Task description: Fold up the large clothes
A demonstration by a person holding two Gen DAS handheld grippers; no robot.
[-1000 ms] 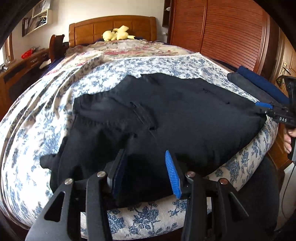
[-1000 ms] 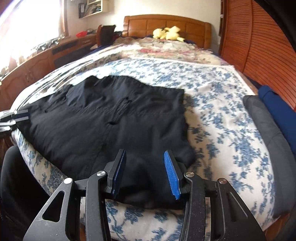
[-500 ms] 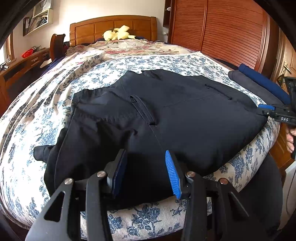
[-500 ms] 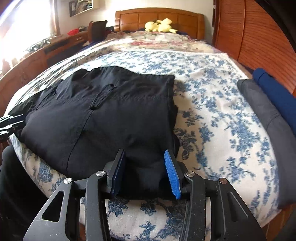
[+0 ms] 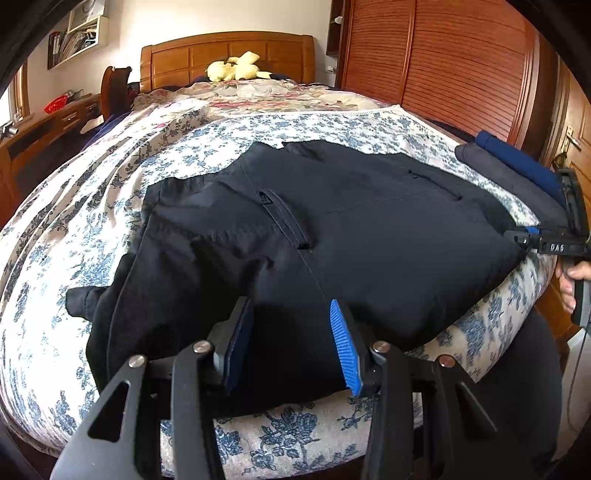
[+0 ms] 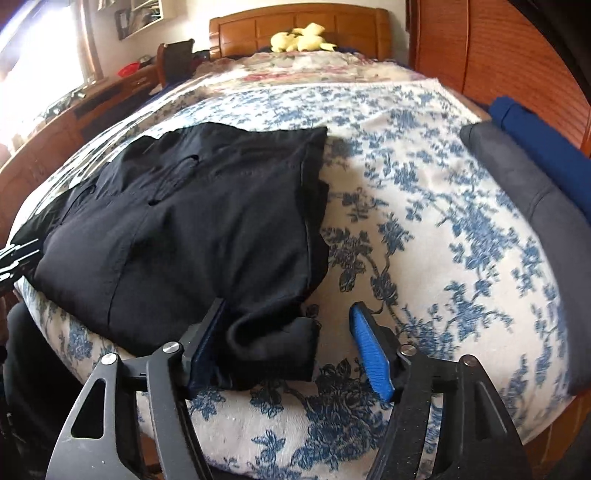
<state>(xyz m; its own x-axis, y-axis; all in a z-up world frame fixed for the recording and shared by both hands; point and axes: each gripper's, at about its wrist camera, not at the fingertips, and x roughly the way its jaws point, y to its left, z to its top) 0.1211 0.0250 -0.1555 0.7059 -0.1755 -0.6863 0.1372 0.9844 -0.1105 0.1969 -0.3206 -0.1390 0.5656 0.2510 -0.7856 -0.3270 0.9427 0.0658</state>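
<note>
Black trousers (image 6: 192,221) are lying on the floral bedspread (image 6: 424,221), hem gathered in the left gripper (image 5: 291,343), corner loose inside the right gripper (image 6: 291,347), just opening.

Trousers (image 6: 192,221) lie on the bed (image 6: 424,229) at its near edge, left of two folded garments (image 6: 535,192). Plush toy (image 6: 301,38) sits far behind, by the headboard (image 6: 295,22).
</note>
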